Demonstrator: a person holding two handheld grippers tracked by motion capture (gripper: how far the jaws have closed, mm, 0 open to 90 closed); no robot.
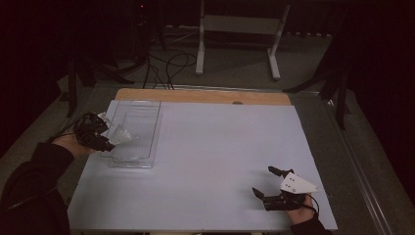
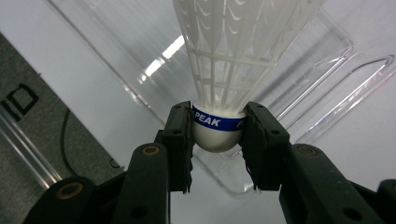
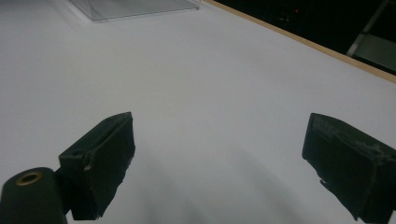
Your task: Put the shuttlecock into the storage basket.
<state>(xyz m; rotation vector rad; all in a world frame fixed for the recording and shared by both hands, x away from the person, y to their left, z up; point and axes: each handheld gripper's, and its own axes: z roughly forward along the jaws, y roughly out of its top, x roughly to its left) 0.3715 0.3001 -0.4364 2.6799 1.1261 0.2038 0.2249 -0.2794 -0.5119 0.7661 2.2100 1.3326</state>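
White shuttlecock (image 2: 219, 70): it sits between the two black jaws of the left gripper (image 2: 218, 140), which are clamped on its rounded cork base from both sides; its netted plastic skirt fans out toward 12 o'clock in the left gripper view.
Blue band: it rings the top of the cork and carries white letters that read PEAK.
Shuttlecock seen from above (image 1: 119, 135): in the high view it shows as a pale cone at the tip of the left gripper (image 1: 108, 139), pointing toward 3 o'clock over the near left part of the clear tray (image 1: 147, 117).
Clear tray: see-through plastic with raised ribs and rounded corners, it lies at about 10 o'clock on the white sheet; in the left gripper view its moulded channels (image 2: 327, 79) lie right behind the shuttlecock, and whether the skirt touches the plastic cannot be told.
Left hand (image 1: 68, 144): it comes in from 8 o'clock in a dark sleeve and holds its gripper at the tray's left edge.
Right gripper (image 1: 266, 183): it rests at about 5 o'clock on the sheet, well apart from the tray; its jaws stand wide apart with bare white surface between them, as the right gripper view (image 3: 219, 158) shows.
Grey plate (image 1: 297, 184): three-cornered, it sits on top of the right gripper.
White sheet (image 1: 220, 147): it covers the table and leaves a wooden strip (image 1: 205, 96) bare at 12 o'clock.
Floor behind: dark, with black cables (image 1: 166, 66) and a pale metal frame (image 1: 240, 29) at 12 o'clock.
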